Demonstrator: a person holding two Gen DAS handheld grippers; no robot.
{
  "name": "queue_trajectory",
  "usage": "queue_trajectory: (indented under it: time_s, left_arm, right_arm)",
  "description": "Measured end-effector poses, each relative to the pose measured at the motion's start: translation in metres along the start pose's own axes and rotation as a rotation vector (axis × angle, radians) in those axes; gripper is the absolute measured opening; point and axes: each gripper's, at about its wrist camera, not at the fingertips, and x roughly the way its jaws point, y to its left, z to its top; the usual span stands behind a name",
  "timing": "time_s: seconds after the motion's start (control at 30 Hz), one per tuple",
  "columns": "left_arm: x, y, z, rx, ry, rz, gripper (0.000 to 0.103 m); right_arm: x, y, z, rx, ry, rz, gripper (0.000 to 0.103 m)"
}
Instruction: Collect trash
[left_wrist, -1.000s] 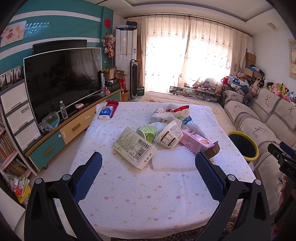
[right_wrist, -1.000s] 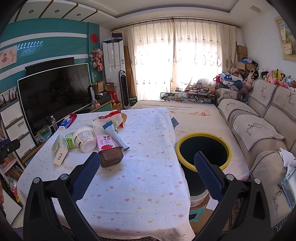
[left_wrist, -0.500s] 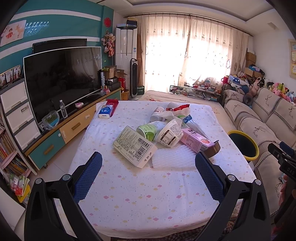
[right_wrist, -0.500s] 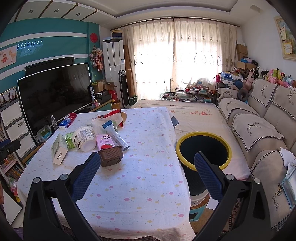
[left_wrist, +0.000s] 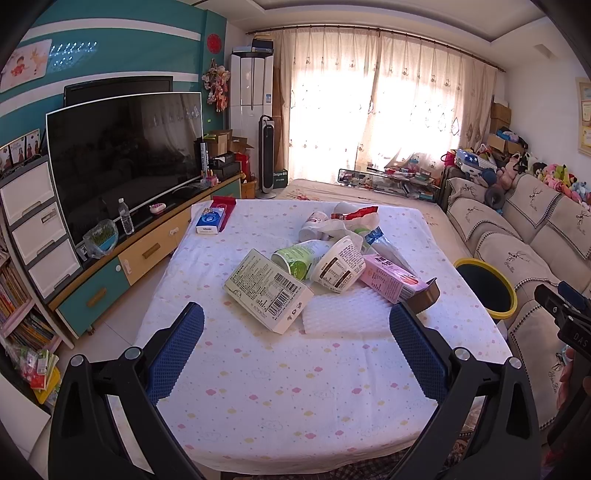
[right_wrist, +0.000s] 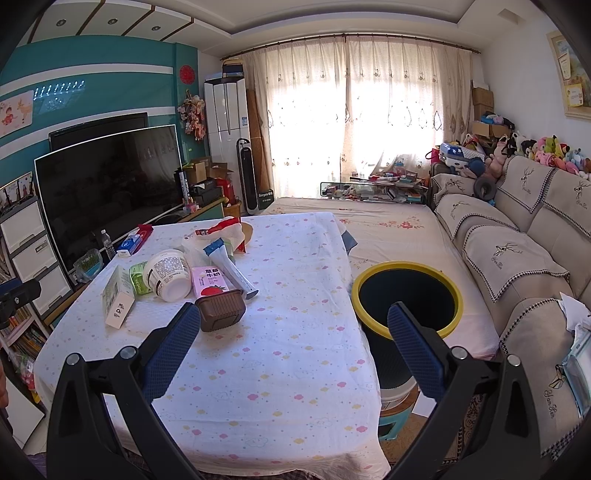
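Trash is piled mid-table on a white patterned cloth (left_wrist: 295, 376): a pale green carton (left_wrist: 267, 290), a white foam pad (left_wrist: 345, 314), a white tub (left_wrist: 336, 264), a green cup (left_wrist: 295, 258), a pink milk carton (left_wrist: 389, 277), a brown tray (right_wrist: 220, 310) and wrappers behind. A black bin with a yellow rim (right_wrist: 406, 295) stands right of the table. My left gripper (left_wrist: 295, 350) hovers open over the near table edge, short of the pile. My right gripper (right_wrist: 291, 347) is open too, its left finger (right_wrist: 170, 347) close to the brown tray. Both hold nothing.
A tissue box (left_wrist: 210, 220) lies at the far left corner of the table. A large TV (left_wrist: 122, 155) on a low cabinet runs along the left. A sofa (right_wrist: 517, 251) lines the right wall. A glass side table (right_wrist: 369, 190) with clutter stands by the curtains.
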Motion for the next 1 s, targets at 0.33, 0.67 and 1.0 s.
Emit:
queue_trajectory:
  time_s: [0.33, 0.67, 1.0]
  left_arm:
    - [0.002, 0.001, 0.0, -0.003, 0.006, 0.003, 0.099]
    - [0.014, 0.004, -0.003, -0.007, 0.037, 0.005, 0.099]
    - [0.039, 0.008, -0.008, -0.02, 0.069, 0.011, 0.099]
  right_arm:
    - [0.007, 0.003, -0.008, 0.003, 0.02, 0.011, 0.097]
    - [0.049, 0.027, -0.017, -0.049, 0.099, 0.125, 0.097]
    - [0.115, 0.053, -0.025, -0.16, 0.177, 0.249, 0.097]
